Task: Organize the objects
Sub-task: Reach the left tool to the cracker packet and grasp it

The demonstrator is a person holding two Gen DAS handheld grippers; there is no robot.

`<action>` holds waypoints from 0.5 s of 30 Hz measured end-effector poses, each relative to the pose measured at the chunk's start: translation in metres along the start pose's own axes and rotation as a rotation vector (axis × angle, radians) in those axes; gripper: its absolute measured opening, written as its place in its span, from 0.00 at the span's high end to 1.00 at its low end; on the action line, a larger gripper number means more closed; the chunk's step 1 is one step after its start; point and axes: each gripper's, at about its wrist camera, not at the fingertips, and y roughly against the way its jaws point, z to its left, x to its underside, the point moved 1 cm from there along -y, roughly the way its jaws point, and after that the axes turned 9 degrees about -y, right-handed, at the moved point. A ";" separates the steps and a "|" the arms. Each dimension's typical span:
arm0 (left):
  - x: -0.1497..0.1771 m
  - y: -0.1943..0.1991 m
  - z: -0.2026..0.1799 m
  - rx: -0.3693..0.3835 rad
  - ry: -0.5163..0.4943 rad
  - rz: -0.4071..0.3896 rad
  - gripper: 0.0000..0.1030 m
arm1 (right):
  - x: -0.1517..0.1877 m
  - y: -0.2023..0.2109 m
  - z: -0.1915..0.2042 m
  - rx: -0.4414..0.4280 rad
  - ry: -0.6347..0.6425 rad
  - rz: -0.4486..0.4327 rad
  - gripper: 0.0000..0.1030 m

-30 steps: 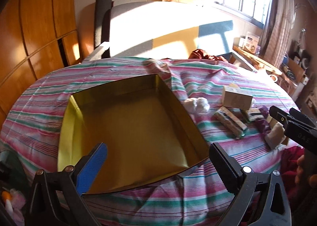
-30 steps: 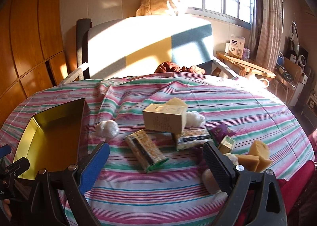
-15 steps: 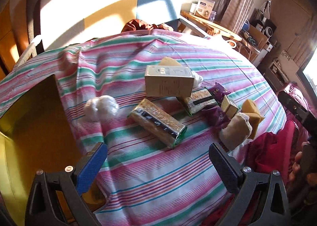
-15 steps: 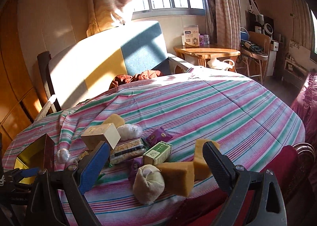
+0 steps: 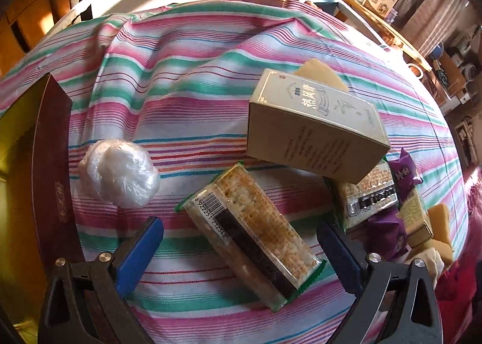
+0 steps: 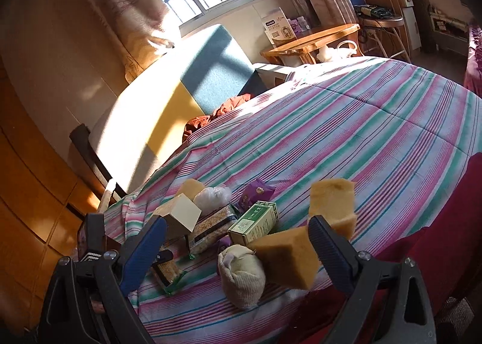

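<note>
My left gripper (image 5: pixel 239 249) is open, its fingers either side of a long clear-wrapped cracker pack (image 5: pixel 250 237) that lies on the striped cloth. A pale carton (image 5: pixel 313 128) and a white plastic-wrapped ball (image 5: pixel 119 176) lie close by. The gold-lined box (image 5: pixel 18 181) stands at the left edge. My right gripper (image 6: pixel 235 247) is open above a cloth pouch (image 6: pixel 241 274), a tan sponge block (image 6: pixel 286 256) and a green carton (image 6: pixel 256 222). It holds nothing.
A second cracker pack (image 5: pixel 366 190), purple packets (image 5: pixel 403 170) and sponges (image 5: pixel 438 223) crowd the right of the pile. A second sponge (image 6: pixel 333 203) stands upright. A sofa (image 6: pixel 168 96) and a wooden side table (image 6: pixel 313 42) lie beyond the striped bed cover (image 6: pixel 361 133).
My left gripper swung right from above the gold-lined box and came down close over the cracker pack. My right gripper turned right and tilted, now over the pouch and sponges.
</note>
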 end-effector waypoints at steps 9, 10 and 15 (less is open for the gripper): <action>0.026 0.002 -0.017 -0.136 -0.152 -0.113 0.39 | -0.001 -0.007 -0.001 0.014 -0.005 0.037 0.06; 0.029 0.006 -0.018 -0.138 -0.169 -0.124 0.45 | -0.001 -0.007 -0.001 0.015 -0.008 0.038 0.06; 0.037 0.010 -0.021 -0.123 -0.225 -0.150 0.53 | -0.002 -0.008 0.001 0.049 0.006 0.052 0.06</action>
